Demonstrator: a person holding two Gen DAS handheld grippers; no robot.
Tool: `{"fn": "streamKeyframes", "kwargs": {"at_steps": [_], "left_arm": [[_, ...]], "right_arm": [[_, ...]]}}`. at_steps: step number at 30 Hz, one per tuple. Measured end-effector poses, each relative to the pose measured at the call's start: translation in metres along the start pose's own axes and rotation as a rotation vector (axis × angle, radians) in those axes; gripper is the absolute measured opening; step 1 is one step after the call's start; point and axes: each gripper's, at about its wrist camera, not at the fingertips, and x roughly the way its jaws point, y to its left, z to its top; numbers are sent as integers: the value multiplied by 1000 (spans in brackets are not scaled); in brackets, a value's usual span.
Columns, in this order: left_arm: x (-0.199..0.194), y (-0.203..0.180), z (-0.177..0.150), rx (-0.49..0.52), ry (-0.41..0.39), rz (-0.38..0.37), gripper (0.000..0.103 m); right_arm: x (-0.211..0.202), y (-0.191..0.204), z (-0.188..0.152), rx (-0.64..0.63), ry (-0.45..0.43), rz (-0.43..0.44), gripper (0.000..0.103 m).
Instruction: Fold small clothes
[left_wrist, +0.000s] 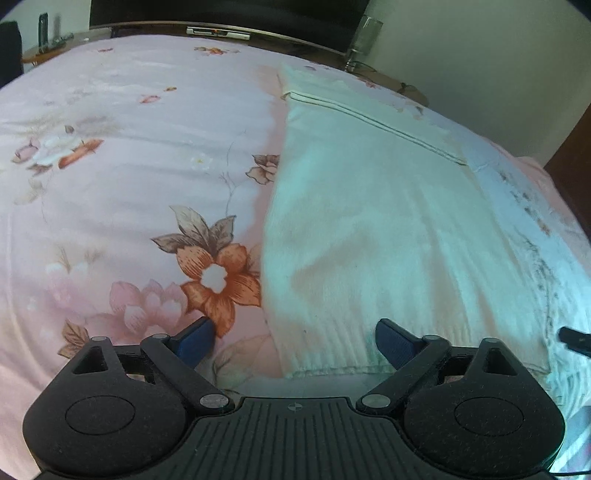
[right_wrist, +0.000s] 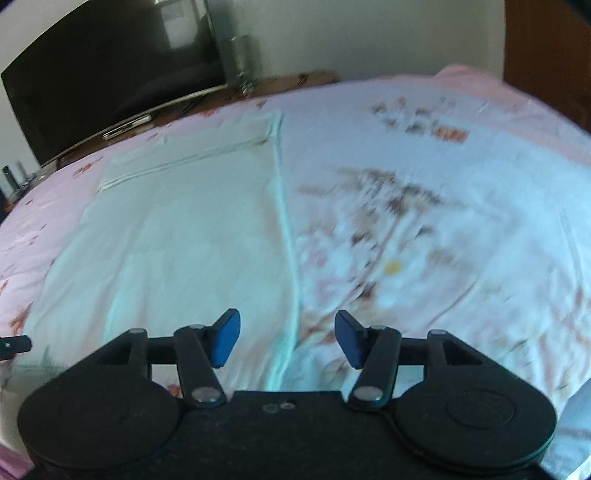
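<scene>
spread over the pink floral bedsheet (left_wrist: 110, 166), the pale ribbed knit garment (left_wrist: 369, 221) lies flat, so i hold my left gripper (left_wrist: 295, 341) and right gripper (right_wrist: 287, 338) wide open and empty at its near corners, apparently ready to pinch.

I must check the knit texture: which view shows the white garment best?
The left wrist view: the white garment is sharp, its ribbed hem and stitched seam visible. The right wrist view shows more of its outline, but motion blur hides the texture.
</scene>
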Motion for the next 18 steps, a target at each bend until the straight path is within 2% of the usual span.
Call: {"fn": "streamKeyframes", "kwargs": {"at_steps": [2, 3, 4, 6, 9, 10, 11, 12, 16, 17, 18], "left_arm": [[2, 2, 0, -15, 0, -15, 79], [3, 3, 1, -22, 1, -21, 67], [4, 2, 2, -24, 5, -25, 61], [6, 3, 5, -38, 25, -47, 42], [9, 3, 7, -61, 45, -68, 38], [10, 4, 7, -71, 45, -73, 34], [12, 4, 8, -80, 52, -80, 15], [14, 5, 8, -93, 67, -94, 9], [19, 4, 10, -114, 82, -108, 9], [19, 3, 10, -119, 83, -114, 9], [19, 2, 12, -117, 85, -122, 9]], "right_arm": [[5, -2, -4, 18, 20, -10, 56], [5, -2, -7, 25, 33, -13, 56], [5, -2, -10, 39, 52, -11, 56], [10, -7, -12, 81, 87, 10, 55], [13, -11, -15, 110, 115, 36, 53], [14, -11, -17, 115, 120, 42, 53], [14, -11, -17, 118, 126, 49, 54], [16, -12, -17, 121, 135, 57, 52], [18, -11, -16, 114, 164, 72, 49], [18, -12, -15, 122, 174, 83, 47], [19, -12, -14, 132, 186, 99, 40]]}}
